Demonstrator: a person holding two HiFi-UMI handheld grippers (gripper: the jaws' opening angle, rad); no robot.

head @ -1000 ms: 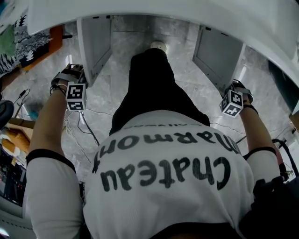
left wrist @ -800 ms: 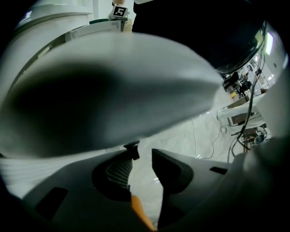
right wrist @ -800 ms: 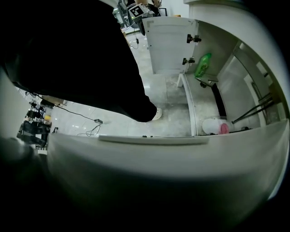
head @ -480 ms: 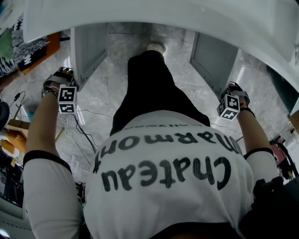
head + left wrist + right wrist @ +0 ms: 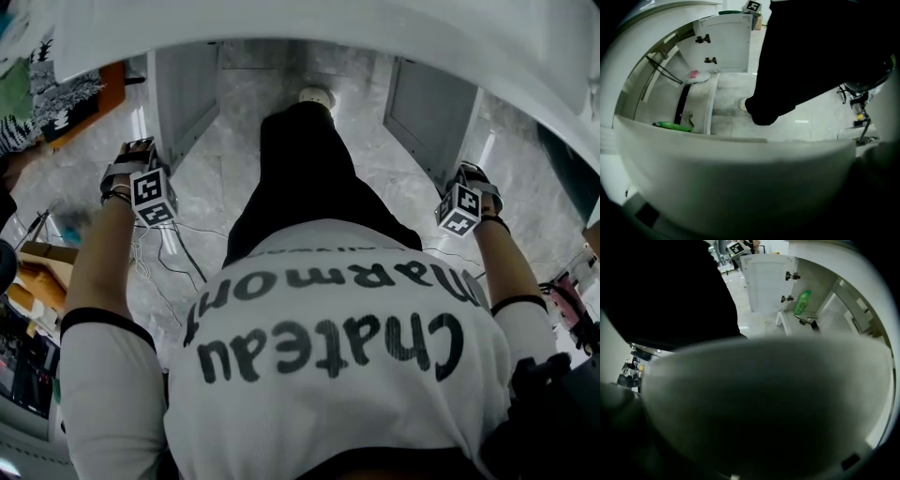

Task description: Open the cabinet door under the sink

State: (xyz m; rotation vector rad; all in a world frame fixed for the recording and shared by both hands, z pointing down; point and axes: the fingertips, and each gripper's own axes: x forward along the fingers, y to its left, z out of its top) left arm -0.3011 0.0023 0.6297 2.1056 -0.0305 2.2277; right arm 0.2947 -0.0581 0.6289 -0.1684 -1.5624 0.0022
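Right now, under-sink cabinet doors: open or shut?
Open. Left door and right door stand swung outward; the green bottle inside the cabinet is exposed.

White T-shirt [image 5: 328, 356] of the person, head view: black lettering reading "Chateau Marmont" in two lines, upside down to the camera.
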